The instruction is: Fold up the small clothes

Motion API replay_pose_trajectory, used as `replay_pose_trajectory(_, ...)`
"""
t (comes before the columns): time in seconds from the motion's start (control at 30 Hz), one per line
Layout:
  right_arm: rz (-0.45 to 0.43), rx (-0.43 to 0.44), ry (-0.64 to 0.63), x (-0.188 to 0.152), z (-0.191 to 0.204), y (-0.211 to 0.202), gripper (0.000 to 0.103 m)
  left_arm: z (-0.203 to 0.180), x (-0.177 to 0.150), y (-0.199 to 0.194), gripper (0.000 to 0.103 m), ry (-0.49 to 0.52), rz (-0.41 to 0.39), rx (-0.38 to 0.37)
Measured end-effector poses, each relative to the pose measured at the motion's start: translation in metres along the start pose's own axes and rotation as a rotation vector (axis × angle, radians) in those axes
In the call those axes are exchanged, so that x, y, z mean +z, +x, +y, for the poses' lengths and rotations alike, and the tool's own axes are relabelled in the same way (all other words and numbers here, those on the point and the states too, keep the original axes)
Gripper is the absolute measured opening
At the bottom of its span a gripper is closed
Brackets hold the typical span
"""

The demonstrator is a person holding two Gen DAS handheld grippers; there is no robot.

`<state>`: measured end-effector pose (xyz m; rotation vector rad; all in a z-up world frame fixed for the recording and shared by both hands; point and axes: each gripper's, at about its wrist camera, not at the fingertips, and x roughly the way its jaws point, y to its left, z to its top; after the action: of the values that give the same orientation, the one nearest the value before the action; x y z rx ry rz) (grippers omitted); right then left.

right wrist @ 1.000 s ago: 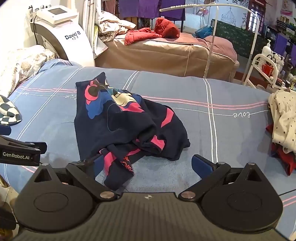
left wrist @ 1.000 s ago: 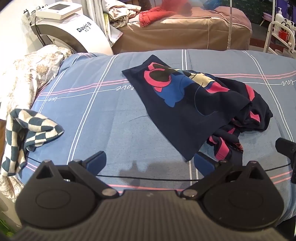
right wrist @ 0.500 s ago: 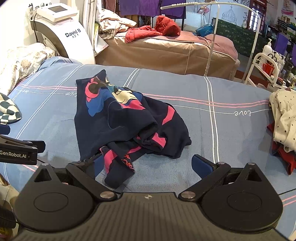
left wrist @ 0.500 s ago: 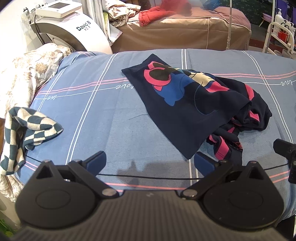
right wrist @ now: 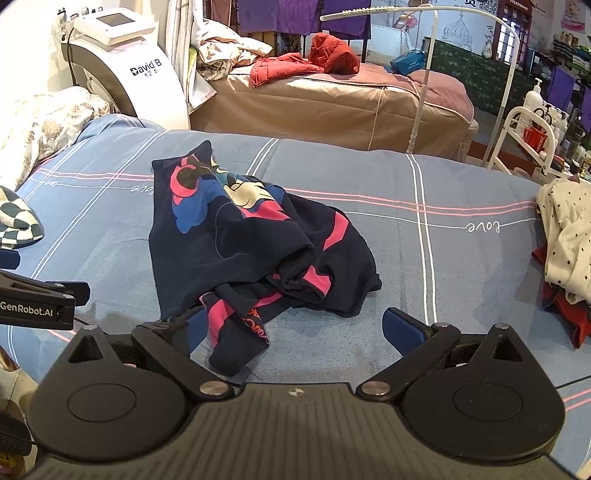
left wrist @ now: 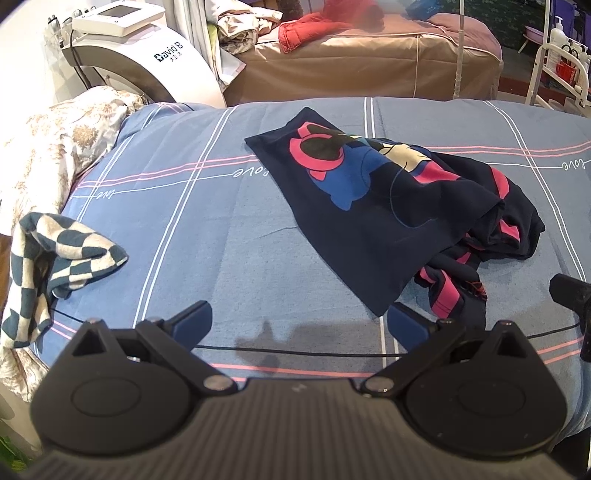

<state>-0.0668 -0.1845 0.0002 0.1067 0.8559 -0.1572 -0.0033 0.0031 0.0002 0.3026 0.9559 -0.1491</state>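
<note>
Left wrist view: the left hand-held gripper hangs spread wide and empty over the bed, a crumpled navy shirt at 1 o'clock. Right wrist view: the right hand-held gripper is likewise spread wide, shirt at 11 o'clock, its hem between the fingers.

Blue bedspread, pink and white line grid, "love" script repeated along the lines. White machine behind the far left corner, labelled "David B", small screen on top. Floral quilt bunched at the left edge. Second bed behind, tan cover, with a red garment and a pale crumpled heap on it. White metal rail arching over that bed. White rack far right, carrying a pump bottle and a red mug. Purple cloth hanging at the back.
</note>
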Motion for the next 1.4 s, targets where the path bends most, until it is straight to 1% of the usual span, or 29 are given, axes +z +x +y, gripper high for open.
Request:
replay_pose_trajectory(0.43, 0.001, -0.005, -0.004, 0.001, -0.001, 0.000, 0.103, 0.007, 0.002, 0.002, 0.103, -0.006, 0.007, 0.007)
replay_pose_trajectory(1.4, 0.016, -0.003, -0.007, 0.000, 0.002, 0.003, 0.103, 0.008, 0.001, 0.006, 0.103, -0.004, 0.016, 0.005)
